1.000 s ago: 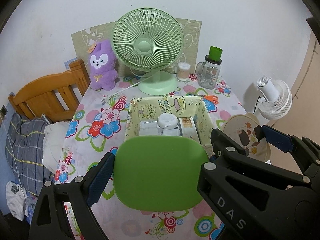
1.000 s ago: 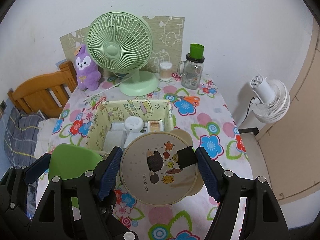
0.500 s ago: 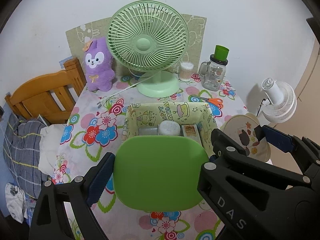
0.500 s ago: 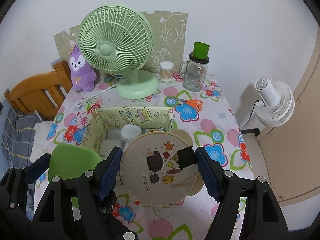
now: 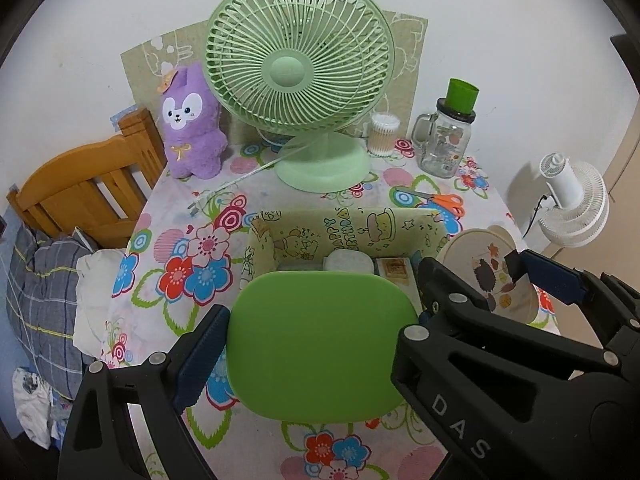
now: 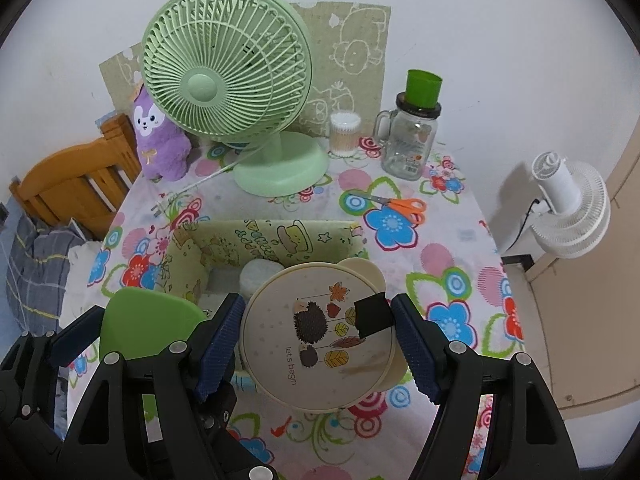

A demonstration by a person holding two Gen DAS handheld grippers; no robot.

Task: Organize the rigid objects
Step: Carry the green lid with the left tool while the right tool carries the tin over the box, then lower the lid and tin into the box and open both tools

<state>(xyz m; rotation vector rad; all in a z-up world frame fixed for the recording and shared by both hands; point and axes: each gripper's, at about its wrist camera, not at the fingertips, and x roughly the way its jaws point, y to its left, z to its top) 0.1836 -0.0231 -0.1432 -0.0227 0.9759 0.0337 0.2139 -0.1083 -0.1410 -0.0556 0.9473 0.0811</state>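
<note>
My left gripper [image 5: 316, 332] is shut on a flat green plate [image 5: 320, 364] with rounded corners, held level above the flowered tablecloth. A round cream lid [image 6: 304, 320] with a hedgehog print sits between the blue pads [image 6: 416, 344] of my right gripper [image 6: 318, 344], which is shut on it. Both items hover over the near rim of a yellow fabric box [image 5: 344, 228] printed with cake drawings. Inside the box I see a white round item [image 5: 348, 262] and a small carton [image 5: 394, 268]. The rest of its inside is hidden. The right wrist view shows the green plate [image 6: 148, 320] at lower left.
Behind the box stand a green table fan [image 5: 300, 72], a purple plush [image 5: 192, 128], a tub of cotton swabs [image 5: 384, 134] and a glass jar with a green cup [image 5: 444, 140]. Orange scissors [image 5: 444, 202] lie at the right. A wooden bed frame [image 5: 80, 188] is left, a white fan [image 5: 572, 204] right.
Both grippers have moved forward over the table and slightly down, each still carrying its item. The fan and box look closer, and the held items hide more of the box's inside.
</note>
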